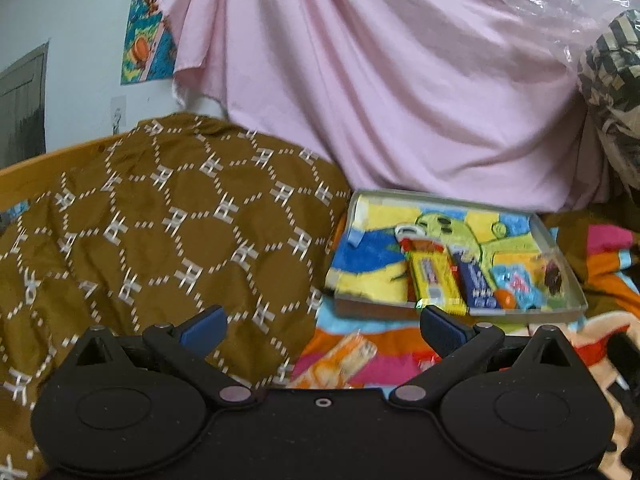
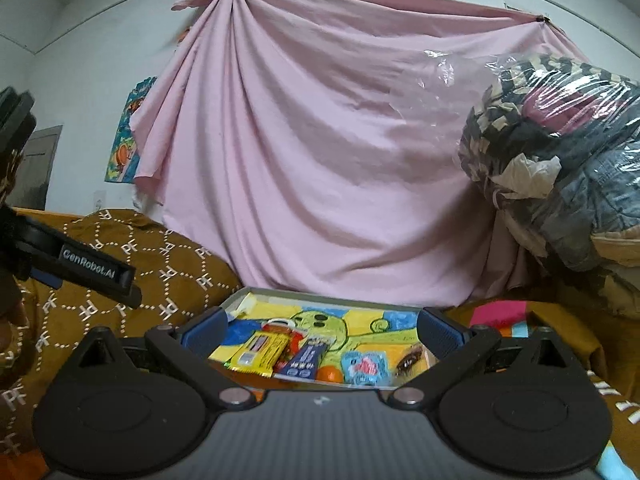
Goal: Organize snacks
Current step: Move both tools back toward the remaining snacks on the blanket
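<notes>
A shallow grey tray (image 1: pixel 558 248) lined with a bright cartoon towel holds several snacks: a yellow packet (image 1: pixel 432 276), a dark blue packet (image 1: pixel 474 280), a light blue packet (image 1: pixel 518 284), an orange round sweet (image 1: pixel 506 299) and a dark brown piece (image 1: pixel 554 274). An orange-and-white packet (image 1: pixel 340 362) lies on the striped blanket in front of the tray. My left gripper (image 1: pixel 320 326) is open and empty above that packet. My right gripper (image 2: pixel 320 330) is open and empty just before the tray (image 2: pixel 240 294); the yellow packet (image 2: pixel 260 350) and blue packet (image 2: pixel 306 360) show between its fingers.
A brown patterned quilt (image 1: pixel 160 232) is heaped to the left of the tray. A pink sheet (image 2: pixel 312 152) hangs behind. A plastic-wrapped bundle of cloth (image 2: pixel 560 152) sits at the right. The left gripper's body (image 2: pixel 80 268) shows at the right wrist view's left edge.
</notes>
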Demonstrator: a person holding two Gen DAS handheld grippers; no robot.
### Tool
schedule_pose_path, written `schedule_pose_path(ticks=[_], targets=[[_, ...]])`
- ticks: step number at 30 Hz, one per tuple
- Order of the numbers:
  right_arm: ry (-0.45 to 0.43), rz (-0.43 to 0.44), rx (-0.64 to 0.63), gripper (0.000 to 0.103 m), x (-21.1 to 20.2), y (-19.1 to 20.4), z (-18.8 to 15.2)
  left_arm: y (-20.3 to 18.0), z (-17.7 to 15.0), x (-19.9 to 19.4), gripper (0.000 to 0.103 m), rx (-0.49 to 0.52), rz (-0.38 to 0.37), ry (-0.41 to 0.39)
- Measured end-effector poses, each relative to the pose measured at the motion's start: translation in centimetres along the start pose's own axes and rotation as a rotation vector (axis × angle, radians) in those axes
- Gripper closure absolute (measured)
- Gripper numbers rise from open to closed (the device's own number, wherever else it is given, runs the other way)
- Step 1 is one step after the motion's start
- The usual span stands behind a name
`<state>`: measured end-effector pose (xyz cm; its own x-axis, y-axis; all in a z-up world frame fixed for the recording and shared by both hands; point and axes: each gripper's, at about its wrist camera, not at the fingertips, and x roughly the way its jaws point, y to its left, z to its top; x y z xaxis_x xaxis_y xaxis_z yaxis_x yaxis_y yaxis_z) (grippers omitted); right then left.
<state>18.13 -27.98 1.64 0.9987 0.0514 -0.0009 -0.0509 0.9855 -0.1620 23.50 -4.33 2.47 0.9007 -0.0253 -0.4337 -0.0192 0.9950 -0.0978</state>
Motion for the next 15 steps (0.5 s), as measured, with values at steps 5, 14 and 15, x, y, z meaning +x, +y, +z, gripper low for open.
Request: schedule_pose_path(ticks=[5,14,15], targets=[[0.037,-0.009,0.034,0.0,-1.5,-0.3,-0.2,1.1,-1.8,-1.3,0.001,0.02,-0.007,0.035],[0.15,0.023,0.036,0.0,-3.4,0.0,-1.1,2.1,-5.0,-2.6,0.001,0.061,-0.037,0.1],[0.175,0.037,0.028,0.0,-3.3,0.2,-1.3,2.1,-5.3,-2.6,0.001,0.068,-0.043,0.108]])
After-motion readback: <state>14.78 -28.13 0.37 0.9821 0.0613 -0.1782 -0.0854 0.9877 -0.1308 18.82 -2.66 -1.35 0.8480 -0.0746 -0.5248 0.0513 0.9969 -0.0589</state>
